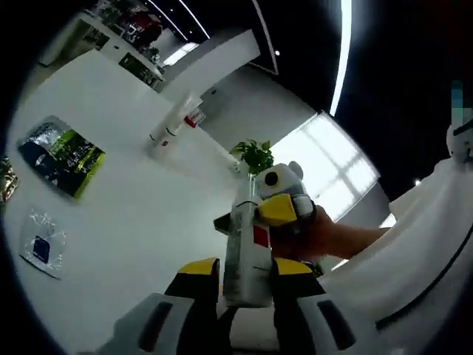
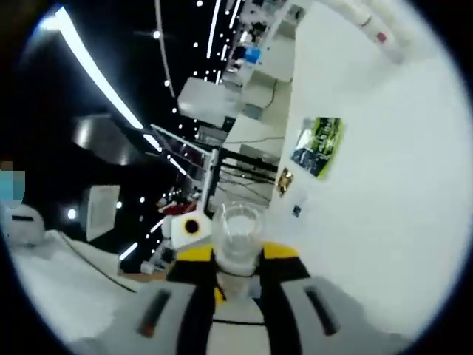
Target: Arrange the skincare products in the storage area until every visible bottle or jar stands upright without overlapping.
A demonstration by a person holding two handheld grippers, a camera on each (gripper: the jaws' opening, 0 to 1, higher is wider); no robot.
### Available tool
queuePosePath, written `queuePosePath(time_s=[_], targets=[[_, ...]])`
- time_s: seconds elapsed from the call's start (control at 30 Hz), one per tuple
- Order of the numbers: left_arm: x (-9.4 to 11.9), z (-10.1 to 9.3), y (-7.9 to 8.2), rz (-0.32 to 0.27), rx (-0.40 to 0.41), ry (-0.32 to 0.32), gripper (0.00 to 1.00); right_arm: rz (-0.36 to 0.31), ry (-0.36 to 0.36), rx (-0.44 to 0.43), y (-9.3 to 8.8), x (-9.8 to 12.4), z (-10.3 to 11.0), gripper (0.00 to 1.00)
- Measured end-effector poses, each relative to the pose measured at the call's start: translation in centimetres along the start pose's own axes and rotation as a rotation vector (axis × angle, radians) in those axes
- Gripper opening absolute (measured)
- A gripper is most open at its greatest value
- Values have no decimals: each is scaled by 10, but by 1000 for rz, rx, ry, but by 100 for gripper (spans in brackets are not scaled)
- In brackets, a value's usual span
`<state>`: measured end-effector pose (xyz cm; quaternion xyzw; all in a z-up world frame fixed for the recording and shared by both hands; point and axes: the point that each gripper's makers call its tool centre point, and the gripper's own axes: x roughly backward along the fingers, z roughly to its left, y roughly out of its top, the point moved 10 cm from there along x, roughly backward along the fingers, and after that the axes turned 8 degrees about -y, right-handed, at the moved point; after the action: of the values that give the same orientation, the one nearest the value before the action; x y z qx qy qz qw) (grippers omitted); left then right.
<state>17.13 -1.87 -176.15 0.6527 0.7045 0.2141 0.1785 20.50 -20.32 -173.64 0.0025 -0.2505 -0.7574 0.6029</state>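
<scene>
Left gripper [image 1: 247,272]: I see my jaws closed onto the lower part of a clear bottle [image 1: 247,251], yellow tips pressed on either side of it.
Right gripper [image 2: 235,260]: in my right gripper view its jaws are closed on the same bottle [image 2: 238,240] near its clear end. In the left gripper view it [image 1: 284,207] comes in from the right and clamps the bottle higher up, held by a hand [image 1: 321,235].
Bottle: held off the table [image 1: 133,222] between both grippers, touching nothing else that I can make out. It is pale and see-through with a small red square on its label. I cannot tell if it is capped.
Tubes [image 1: 171,126]: two white tubes lie on their sides at the far part of the table, just beside each other, one with a red mark. They sit well apart from the held bottle. In the right gripper view they [image 2: 373,26] appear near the upper edge.
Booklet [image 1: 60,157]: a green and dark printed booklet lies flat on the table, apart from the tubes.
Sachet [image 1: 43,248]: a clear packet with a blue square lies flat near the booklet.
Plant [image 1: 253,154]: green leaves show behind the bottle, at the table's far edge.
Sleeve [image 1: 414,251]: a white sleeve covers the arm behind the right gripper.
</scene>
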Motion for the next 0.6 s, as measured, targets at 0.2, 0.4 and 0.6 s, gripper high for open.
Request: queuePosePath(time_s=[0.2,0.4,0.6], targets=[[-7,-12,-4,74,13,-137,27,97,125,225,4,1,23,20],[-12,-23,-7,145,-15,-220,23,187,212,300,7,-2,35,20],[-6,-19,0,119,-104,-125,22,128,166,315,12,-6,34,20]])
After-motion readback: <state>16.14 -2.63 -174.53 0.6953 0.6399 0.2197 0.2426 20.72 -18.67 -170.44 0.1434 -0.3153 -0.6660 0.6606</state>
